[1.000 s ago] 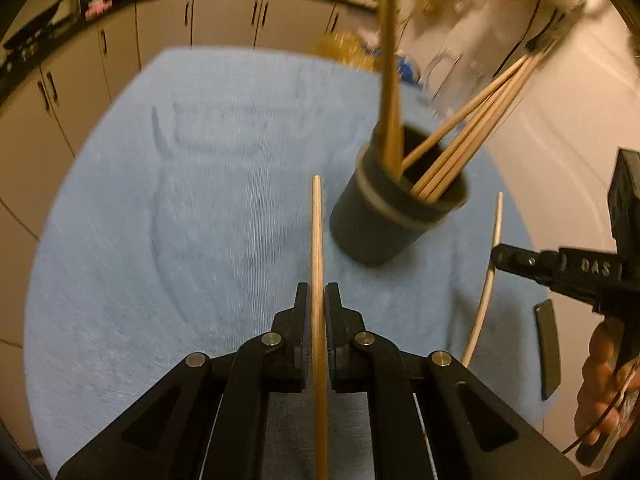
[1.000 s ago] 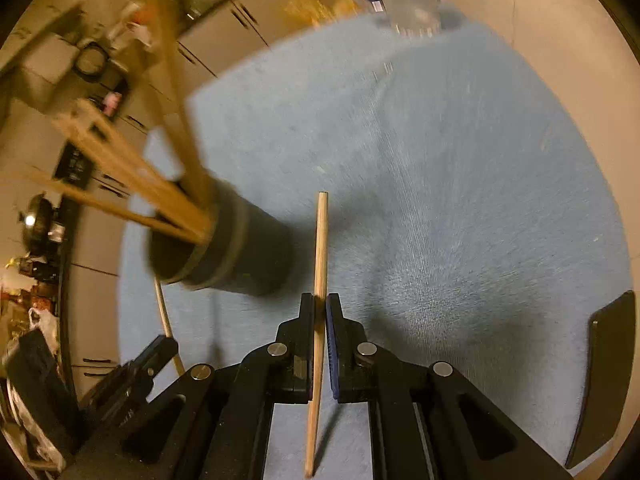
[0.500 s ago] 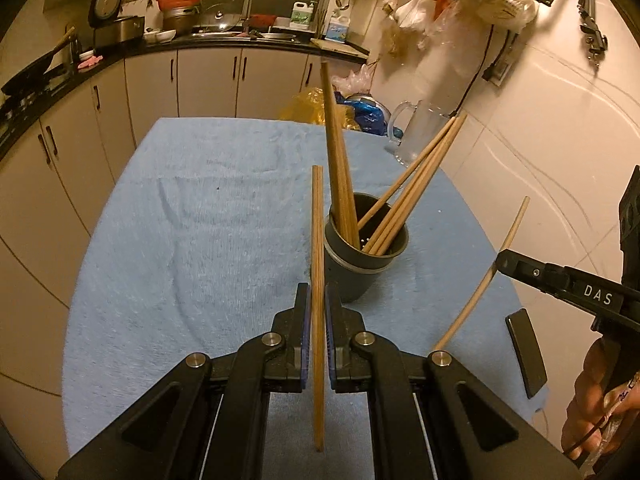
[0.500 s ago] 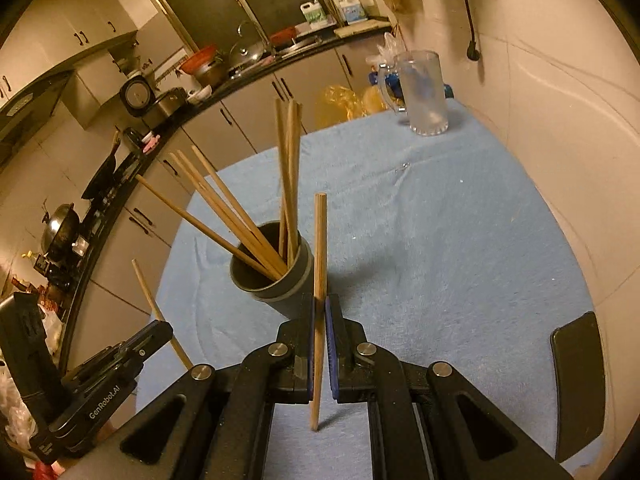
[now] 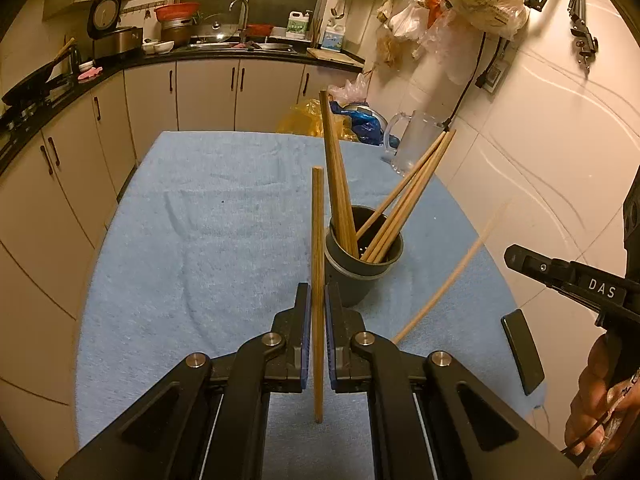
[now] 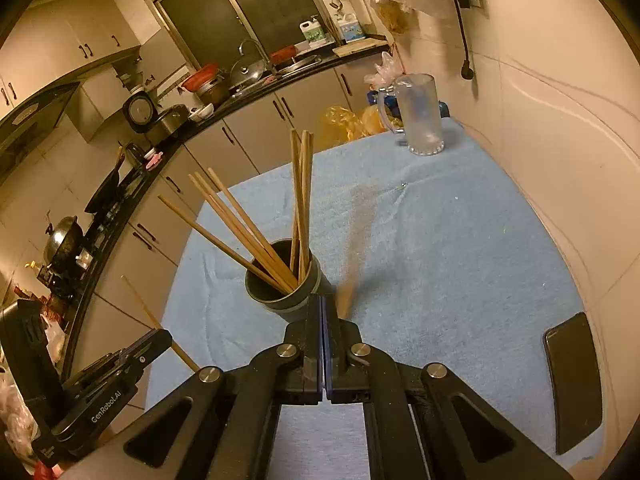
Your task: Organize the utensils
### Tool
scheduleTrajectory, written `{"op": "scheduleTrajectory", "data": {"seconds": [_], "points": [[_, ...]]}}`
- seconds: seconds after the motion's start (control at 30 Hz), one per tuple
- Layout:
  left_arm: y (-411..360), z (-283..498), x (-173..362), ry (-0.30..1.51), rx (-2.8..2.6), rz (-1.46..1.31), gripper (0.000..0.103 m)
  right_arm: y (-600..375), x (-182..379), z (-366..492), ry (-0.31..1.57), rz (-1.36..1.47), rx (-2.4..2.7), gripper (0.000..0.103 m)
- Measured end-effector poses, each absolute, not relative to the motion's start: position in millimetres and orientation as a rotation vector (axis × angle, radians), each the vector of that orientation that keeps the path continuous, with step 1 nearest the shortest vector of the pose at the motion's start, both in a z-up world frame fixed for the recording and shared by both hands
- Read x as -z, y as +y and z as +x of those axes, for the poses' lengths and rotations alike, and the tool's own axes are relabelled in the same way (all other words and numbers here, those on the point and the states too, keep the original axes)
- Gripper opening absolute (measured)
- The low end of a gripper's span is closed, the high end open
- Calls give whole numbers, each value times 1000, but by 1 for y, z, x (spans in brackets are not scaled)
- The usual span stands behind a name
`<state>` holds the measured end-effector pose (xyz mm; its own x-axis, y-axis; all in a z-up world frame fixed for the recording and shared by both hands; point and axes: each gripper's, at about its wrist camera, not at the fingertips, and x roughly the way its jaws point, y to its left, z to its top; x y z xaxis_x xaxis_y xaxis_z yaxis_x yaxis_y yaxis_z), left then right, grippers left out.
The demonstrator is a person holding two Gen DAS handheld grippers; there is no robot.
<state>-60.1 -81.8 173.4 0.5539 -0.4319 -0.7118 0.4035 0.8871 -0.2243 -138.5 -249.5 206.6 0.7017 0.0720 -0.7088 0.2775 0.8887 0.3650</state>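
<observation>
Seen from the left wrist, the left claw (image 5: 318, 320) is closed on a single wooden chopstick (image 5: 317, 220), which is clamped between its blue pads. The stick runs straight ahead along the fingers. Its far end reaches well beyond the fingertips and its near end pokes out behind the pads.

A dark round holder (image 5: 352, 292) stands just ahead of that claw and slightly to its right, on a blue towel (image 5: 200, 240). A bundle of chopsticks (image 5: 340, 184) is already stood in it, some upright and some leaning away to the right.

Seen from the right wrist, the jaws of the right claw (image 6: 322, 312) are closing, and their pads are seen meeting with nothing between them. A second chopstick (image 6: 354, 248), smeared by motion blur, is seen just to the right of its fingertips and outside the grip. The holder sits directly ahead of this claw and a little to its left.

A glass mug (image 6: 420, 120) stands far ahead of the right claw. A dark phone (image 6: 572, 384) lies on the towel to its right. A person's hand (image 5: 596, 400) is wrapped around the right claw's handle.
</observation>
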Motion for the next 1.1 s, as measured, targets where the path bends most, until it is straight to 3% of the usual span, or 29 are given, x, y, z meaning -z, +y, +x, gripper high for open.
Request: {"op": "scheduleTrajectory", "data": {"seconds": [0.2, 0.33, 0.43, 0.63, 1.0, 1.1], "points": [[-82, -61, -175, 852, 490, -33, 6, -265, -198, -136, 832, 539, 138, 1], [-82, -61, -175, 853, 488, -34, 6, -315, -166, -126, 922, 760, 183, 2], [-82, -61, -176, 850, 478, -35, 6, -346, -141, -110, 999, 820, 244, 15], [-83, -59, -177, 853, 446, -38, 6, -378, -91, -61, 1127, 856, 305, 18], [-81, -52, -176, 859, 393, -62, 6, -375, -46, -2, 1283, 711, 375, 19], [-82, -50, -174, 861, 390, -69, 6, -367, -46, 7, 1305, 637, 354, 10]]}}
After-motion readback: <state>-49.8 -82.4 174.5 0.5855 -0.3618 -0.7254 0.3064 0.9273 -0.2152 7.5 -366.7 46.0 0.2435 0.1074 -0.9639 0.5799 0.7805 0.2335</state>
